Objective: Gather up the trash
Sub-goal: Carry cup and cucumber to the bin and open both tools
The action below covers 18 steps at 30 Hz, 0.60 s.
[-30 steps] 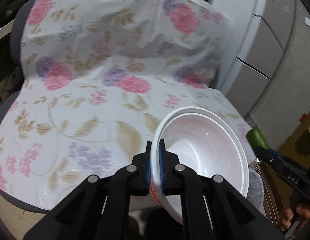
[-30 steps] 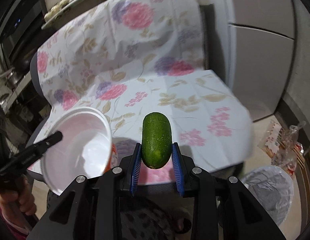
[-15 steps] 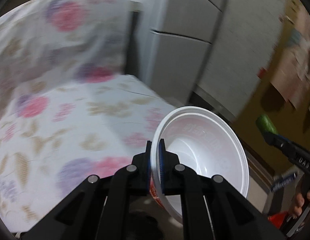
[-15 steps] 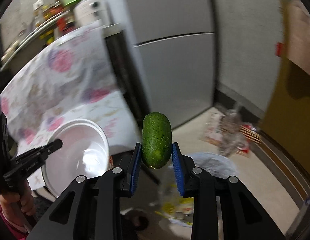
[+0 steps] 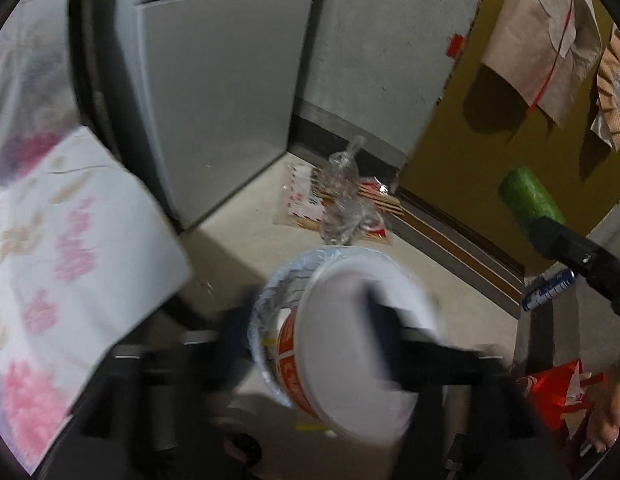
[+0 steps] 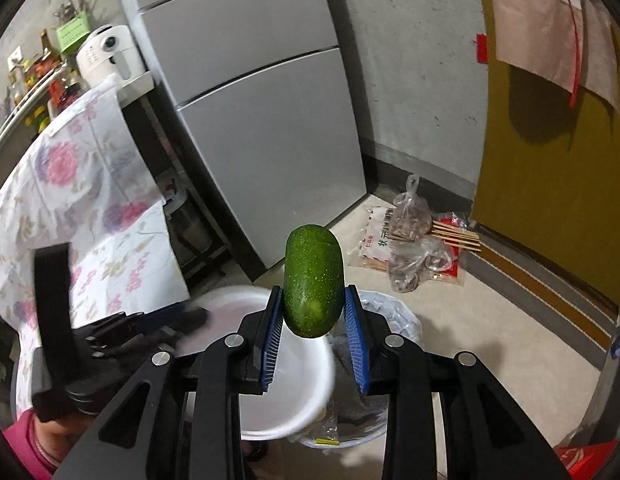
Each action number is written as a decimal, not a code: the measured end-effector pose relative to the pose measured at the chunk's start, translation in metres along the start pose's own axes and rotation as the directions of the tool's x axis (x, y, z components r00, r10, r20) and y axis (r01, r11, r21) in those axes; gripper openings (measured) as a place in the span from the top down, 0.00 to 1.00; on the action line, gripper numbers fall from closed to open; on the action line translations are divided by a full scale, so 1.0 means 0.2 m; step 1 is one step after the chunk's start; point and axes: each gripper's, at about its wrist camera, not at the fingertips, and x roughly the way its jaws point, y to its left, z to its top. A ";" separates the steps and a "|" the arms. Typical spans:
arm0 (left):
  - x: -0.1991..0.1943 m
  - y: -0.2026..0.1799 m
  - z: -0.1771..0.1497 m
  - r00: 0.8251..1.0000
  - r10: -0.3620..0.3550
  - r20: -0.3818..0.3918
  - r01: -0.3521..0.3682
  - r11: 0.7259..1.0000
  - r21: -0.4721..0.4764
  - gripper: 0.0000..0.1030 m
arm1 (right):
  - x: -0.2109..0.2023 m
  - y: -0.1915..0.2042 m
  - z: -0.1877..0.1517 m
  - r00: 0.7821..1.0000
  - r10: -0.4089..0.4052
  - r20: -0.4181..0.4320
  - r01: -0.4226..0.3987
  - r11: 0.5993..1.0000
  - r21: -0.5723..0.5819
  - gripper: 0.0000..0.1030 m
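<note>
Right wrist: speckled green gourd (image 6: 313,285), upright.

bin mouth (image 6: 394,312): half covered by white bowl (image 6: 286,392) | right: bare floor (image 6: 490,344) | left: draped table (image 6: 122,256)

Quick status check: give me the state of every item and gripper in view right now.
left gripper: jaws opening, blurred, rim of bowl between them
bowl: white, empty, tilted over the bin
trash bin: open, lined with a bag
right gripper: shut on cucumber
cucumber: green, upright between the pads
fridge: doors closed
</note>
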 end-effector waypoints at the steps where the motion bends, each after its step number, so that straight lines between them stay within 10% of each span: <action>1: 0.02 0.00 0.00 1.000 0.001 -0.004 -0.001 1.000 0.003 0.35 | 0.02 -0.01 0.00 1.000 -0.003 -0.008 0.003 1.000 0.003 0.69; 6: -0.02 0.08 -0.02 0.998 0.055 0.015 -0.054 0.998 -0.019 0.35 | 0.17 -0.02 -0.05 0.991 0.011 -0.130 -0.011 1.000 0.002 0.49; 18: -0.33 0.27 -0.09 0.984 0.149 0.102 -0.144 0.988 -0.055 0.35 | 0.00 0.14 -0.01 0.997 0.003 -0.075 -0.008 0.998 -0.058 0.43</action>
